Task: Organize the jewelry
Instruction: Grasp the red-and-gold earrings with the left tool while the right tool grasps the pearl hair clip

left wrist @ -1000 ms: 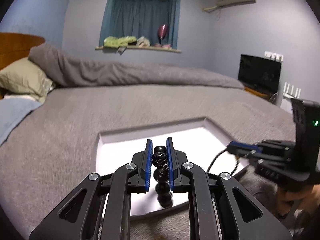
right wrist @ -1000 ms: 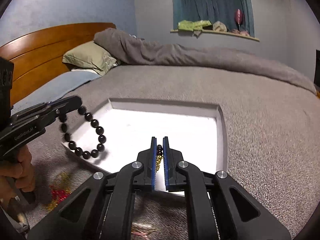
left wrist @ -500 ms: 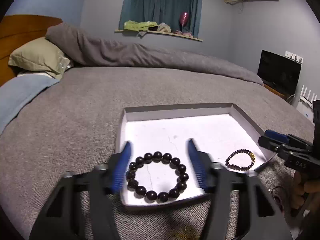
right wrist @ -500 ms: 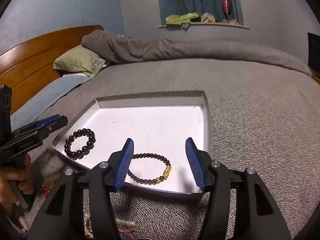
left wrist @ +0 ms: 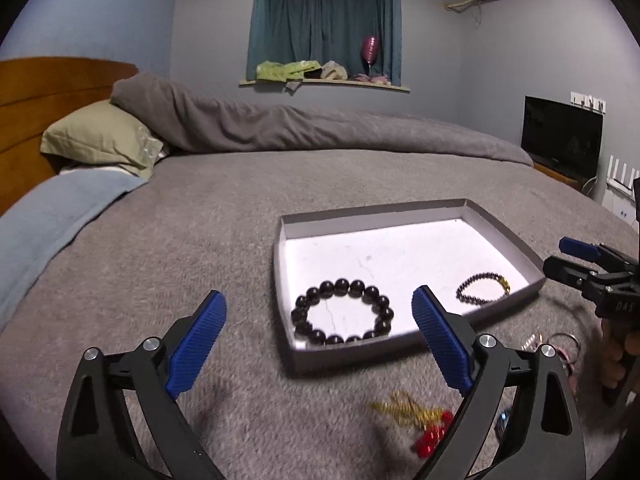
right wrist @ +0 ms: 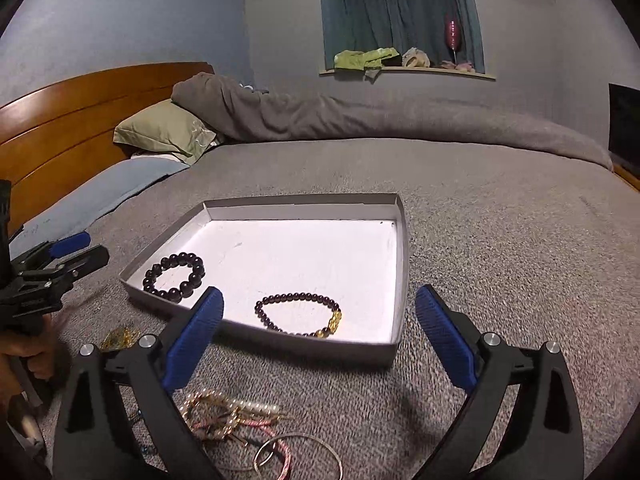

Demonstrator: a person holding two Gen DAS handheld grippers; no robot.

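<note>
A shallow white box (left wrist: 504, 232) (right wrist: 402, 240) lies on the grey bed. In it lie a bracelet of large dark beads (left wrist: 343, 312) (right wrist: 175, 276) and a thinner dark bracelet with a gold charm (left wrist: 482, 288) (right wrist: 298, 314). My left gripper (left wrist: 320, 340) is open and empty, in front of the box's near left corner. My right gripper (right wrist: 320, 332) is open and empty, in front of the box's near edge. Loose jewelry lies on the bed before the box: a gold and red piece (left wrist: 416, 420) and a tangle of pearl, pink and ring pieces (right wrist: 240, 428).
A pillow (left wrist: 100, 136) and rolled grey duvet (left wrist: 320, 128) lie at the far side of the bed. A wooden headboard (right wrist: 80, 120) stands left. A TV (left wrist: 560, 136) stands at right. Each gripper shows in the other's view (left wrist: 592, 276) (right wrist: 44, 276).
Both grippers opened and let their bracelets go into the box. Both then drew back toward the bed's near side.
</note>
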